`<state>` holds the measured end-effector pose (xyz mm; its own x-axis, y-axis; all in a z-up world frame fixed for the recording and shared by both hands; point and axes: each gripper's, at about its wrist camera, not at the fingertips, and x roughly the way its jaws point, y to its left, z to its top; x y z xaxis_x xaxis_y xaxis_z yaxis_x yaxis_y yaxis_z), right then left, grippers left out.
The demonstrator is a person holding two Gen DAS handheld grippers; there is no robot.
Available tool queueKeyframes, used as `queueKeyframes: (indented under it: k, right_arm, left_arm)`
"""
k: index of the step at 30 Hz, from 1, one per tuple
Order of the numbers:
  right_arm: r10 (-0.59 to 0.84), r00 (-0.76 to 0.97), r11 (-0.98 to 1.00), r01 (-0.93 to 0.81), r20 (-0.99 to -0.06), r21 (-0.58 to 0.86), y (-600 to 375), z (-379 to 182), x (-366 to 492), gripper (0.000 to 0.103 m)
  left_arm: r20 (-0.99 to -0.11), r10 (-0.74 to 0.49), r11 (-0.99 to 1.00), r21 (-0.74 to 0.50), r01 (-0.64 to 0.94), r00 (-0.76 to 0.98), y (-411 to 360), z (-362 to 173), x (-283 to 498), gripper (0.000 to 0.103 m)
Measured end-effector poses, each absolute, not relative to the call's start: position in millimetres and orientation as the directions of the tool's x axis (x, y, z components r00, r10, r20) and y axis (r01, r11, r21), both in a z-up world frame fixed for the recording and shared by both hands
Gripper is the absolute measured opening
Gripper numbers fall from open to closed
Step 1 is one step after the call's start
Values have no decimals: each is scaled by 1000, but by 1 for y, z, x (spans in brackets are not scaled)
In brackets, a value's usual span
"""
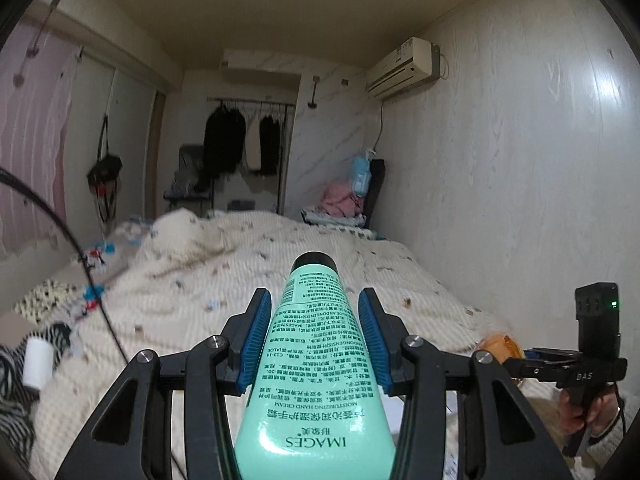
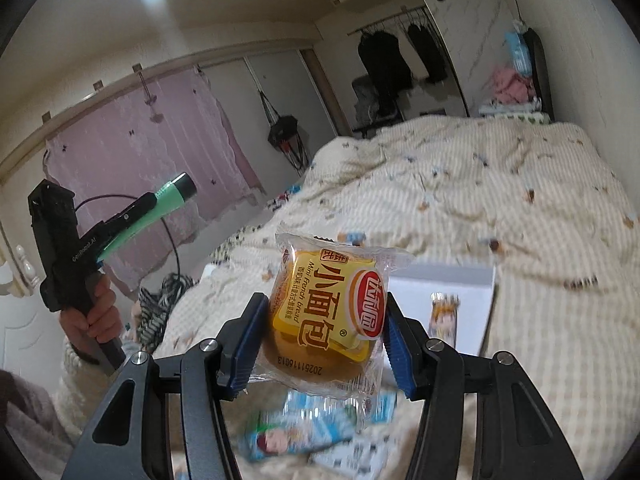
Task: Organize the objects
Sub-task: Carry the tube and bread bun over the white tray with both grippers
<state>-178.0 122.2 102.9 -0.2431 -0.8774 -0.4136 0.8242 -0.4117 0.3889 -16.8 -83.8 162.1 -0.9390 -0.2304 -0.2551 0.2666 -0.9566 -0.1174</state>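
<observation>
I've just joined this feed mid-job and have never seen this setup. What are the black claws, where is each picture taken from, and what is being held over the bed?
There is no robot here. A person holds a hand-operated gripper in each hand, and each gripper carries a wide-angle camera looking forward along its two blue-padded fingers.

In the left camera's picture, the left gripper is shut on a green hand cream tube, its black cap pointing away. At the right edge you see the other gripper from the side.

In the right camera's picture, the right gripper is shut on a wrapped mini bread. At the left, a hand holds the gripper with the tube.

Below lie a bed with a patterned quilt, a white box and some blurred blue packets.
</observation>
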Motion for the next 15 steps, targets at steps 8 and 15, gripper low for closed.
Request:
queueKeyframes:
  k: [8, 15]
  right_arm:
    - [-883, -359, -464, 764, -303, 447, 97, 100, -228, 57]
    - [-799, -505, -594, 743, -325, 307, 83, 59, -230, 57]
  left_arm:
    - [-251, -245, -958, -87, 274, -936, -72, 139, -94, 49]
    - [-452, -114, -926, -274, 259, -885, -78, 51, -170, 49]
